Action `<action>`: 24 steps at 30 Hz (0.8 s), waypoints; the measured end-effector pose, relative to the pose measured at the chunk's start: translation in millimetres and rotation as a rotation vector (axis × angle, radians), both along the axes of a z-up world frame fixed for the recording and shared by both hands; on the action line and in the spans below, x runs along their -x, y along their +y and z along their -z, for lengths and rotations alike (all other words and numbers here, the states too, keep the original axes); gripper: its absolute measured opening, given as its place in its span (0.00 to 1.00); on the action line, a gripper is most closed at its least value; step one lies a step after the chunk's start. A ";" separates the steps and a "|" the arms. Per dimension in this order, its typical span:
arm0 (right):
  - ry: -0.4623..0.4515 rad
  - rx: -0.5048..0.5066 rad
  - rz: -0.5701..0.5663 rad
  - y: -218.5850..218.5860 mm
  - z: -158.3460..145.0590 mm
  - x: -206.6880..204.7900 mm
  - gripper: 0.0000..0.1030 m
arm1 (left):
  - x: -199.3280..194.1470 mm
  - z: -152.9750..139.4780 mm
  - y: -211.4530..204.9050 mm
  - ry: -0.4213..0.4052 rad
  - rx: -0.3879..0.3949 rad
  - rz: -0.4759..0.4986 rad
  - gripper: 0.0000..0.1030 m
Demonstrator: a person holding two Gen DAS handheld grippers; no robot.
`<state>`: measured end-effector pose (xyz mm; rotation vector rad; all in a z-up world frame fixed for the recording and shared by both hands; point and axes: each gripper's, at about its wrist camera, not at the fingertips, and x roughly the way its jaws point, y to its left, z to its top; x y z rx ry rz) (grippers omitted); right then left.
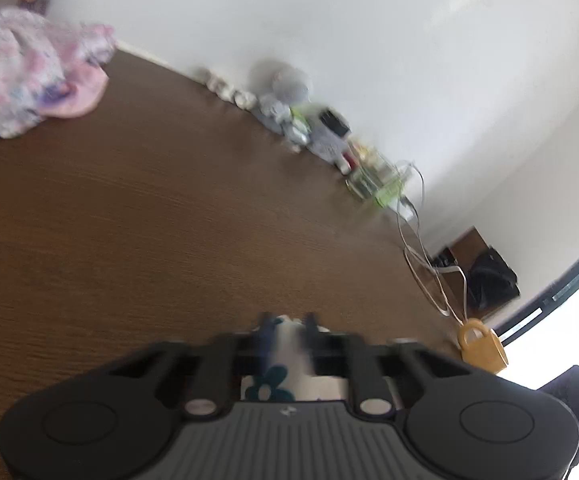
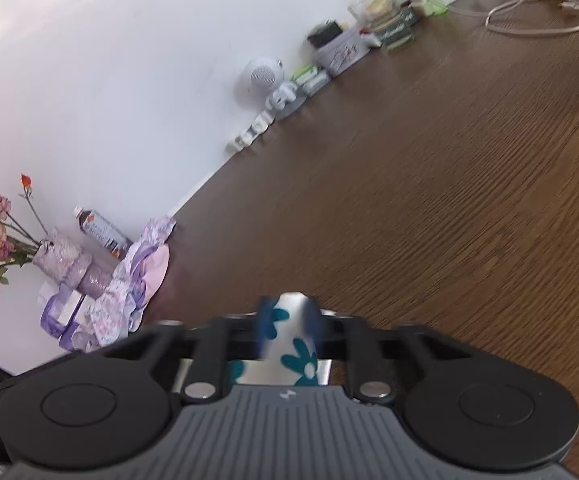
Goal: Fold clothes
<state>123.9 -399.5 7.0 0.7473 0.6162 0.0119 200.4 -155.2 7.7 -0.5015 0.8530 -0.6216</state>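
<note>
Evidently both grippers, left gripper (image 1: 287, 322) and right gripper (image 2: 289, 312), pinch the white blue-flowered cloth (image 2: 294, 336), which runs back toward six o'clock. Bare brown table (image 1: 169, 208) spreads ahead; the pink clothes pile (image 1: 21, 80) sits at ten o'clock.

Both wrist views low over table (image 1: 129, 220), sharing wall clutter (image 2: 329, 52).

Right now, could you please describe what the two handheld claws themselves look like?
Both look alike: the left claw and right claw each have a ribbed grey body with a small pale logo, two round black side housings, black linkage arms with silver pivots, and dark blue-tinged fingers. No cables or sleeves show.
</note>
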 end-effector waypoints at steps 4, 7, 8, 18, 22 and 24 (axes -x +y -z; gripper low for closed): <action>-0.027 0.025 0.001 1.0 -8.6 16.9 0.48 | 9.6 -1.2 18.7 0.030 0.047 -0.057 0.42; -0.043 0.052 -0.026 3.6 -15.3 40.8 0.51 | 31.7 -8.2 29.7 -0.009 0.016 -0.054 0.52; -0.034 0.070 -0.034 7.0 -16.7 47.9 0.51 | 35.9 -7.5 30.9 -0.002 0.022 -0.044 0.52; 0.010 0.149 -0.021 40.3 -12.2 70.5 0.23 | 57.2 7.3 27.6 0.003 0.042 0.043 0.37; 0.004 0.138 -0.015 42.7 -9.4 71.3 0.16 | 62.8 4.8 27.7 -0.036 0.024 0.073 0.28; -0.004 0.140 -0.015 43.4 -7.9 72.7 0.16 | 63.3 5.3 28.8 -0.031 0.024 0.072 0.28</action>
